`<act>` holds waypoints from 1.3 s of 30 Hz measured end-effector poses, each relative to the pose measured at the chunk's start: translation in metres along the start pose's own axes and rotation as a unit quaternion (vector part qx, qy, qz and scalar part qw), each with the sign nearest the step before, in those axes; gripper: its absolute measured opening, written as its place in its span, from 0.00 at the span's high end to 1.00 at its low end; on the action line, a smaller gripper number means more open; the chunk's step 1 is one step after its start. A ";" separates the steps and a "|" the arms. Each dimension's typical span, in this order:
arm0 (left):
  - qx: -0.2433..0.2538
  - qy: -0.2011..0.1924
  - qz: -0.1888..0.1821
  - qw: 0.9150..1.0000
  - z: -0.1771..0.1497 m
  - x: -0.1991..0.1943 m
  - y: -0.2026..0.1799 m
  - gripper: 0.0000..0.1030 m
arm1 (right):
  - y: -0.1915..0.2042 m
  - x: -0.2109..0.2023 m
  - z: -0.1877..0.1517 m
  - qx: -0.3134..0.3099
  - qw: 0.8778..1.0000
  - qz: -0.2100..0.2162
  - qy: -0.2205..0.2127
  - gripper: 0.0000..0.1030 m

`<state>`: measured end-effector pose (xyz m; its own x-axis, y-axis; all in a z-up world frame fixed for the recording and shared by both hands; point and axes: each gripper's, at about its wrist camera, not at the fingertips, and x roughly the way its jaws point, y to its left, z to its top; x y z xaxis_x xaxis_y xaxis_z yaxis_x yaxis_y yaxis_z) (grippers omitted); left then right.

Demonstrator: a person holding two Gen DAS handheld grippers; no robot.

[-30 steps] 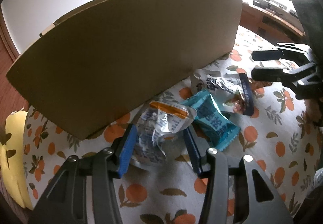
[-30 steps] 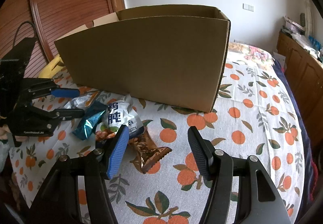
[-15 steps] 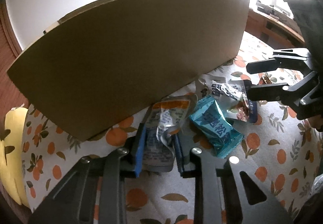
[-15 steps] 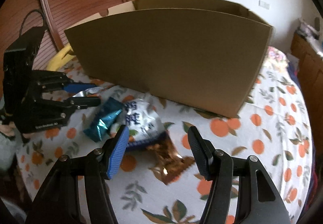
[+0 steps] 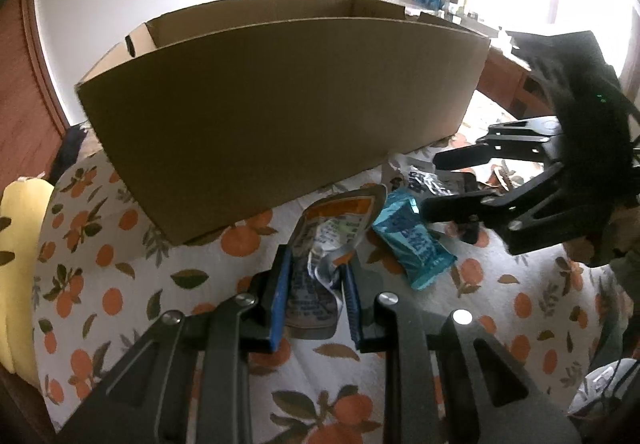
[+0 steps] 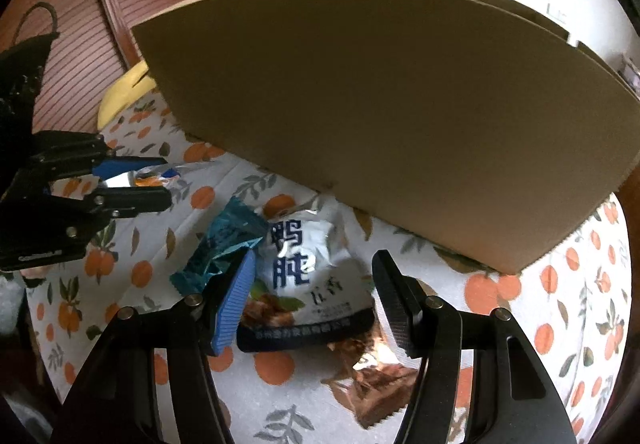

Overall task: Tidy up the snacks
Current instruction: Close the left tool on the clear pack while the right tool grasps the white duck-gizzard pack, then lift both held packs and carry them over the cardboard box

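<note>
The silver pouch point(image 5: 320, 256) lay lengthwise between my left gripper's point(image 5: 316, 284) pads, clamped, nose toward the cardboard box point(image 5: 280, 100) just ahead. My right gripper point(image 6: 316, 296), jaws apart, straddled the white packet point(image 6: 304, 268).

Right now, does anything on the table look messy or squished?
Yes. The silver pouch with the orange band is crumpled between the left gripper pads. The teal packet, white packet and brown wrapper lie jumbled beside the cardboard box.
</note>
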<state>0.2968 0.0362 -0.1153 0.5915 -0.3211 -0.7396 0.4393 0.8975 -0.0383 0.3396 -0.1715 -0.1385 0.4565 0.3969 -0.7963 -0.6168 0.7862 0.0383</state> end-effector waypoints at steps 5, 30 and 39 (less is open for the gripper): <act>-0.016 -0.010 -0.005 1.000 -0.008 -0.012 0.000 0.78 | 0.007 0.011 0.005 -0.029 0.999 -0.009 0.020 0.31; -0.028 -0.032 -0.005 0.999 -0.019 -0.047 -0.021 0.78 | 0.013 0.010 0.007 -0.029 0.999 -0.028 0.033 0.47; -0.031 -0.037 -0.003 0.999 -0.017 -0.048 -0.023 0.78 | 0.021 -0.020 -0.002 -0.014 1.000 -0.020 -0.009 0.47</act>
<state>0.2464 0.0363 -0.0905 0.6391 -0.3456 -0.6870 0.4008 0.9121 -0.0860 0.3158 -0.1639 -0.1226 0.4924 0.3747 -0.7856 -0.6160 0.7877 -0.0104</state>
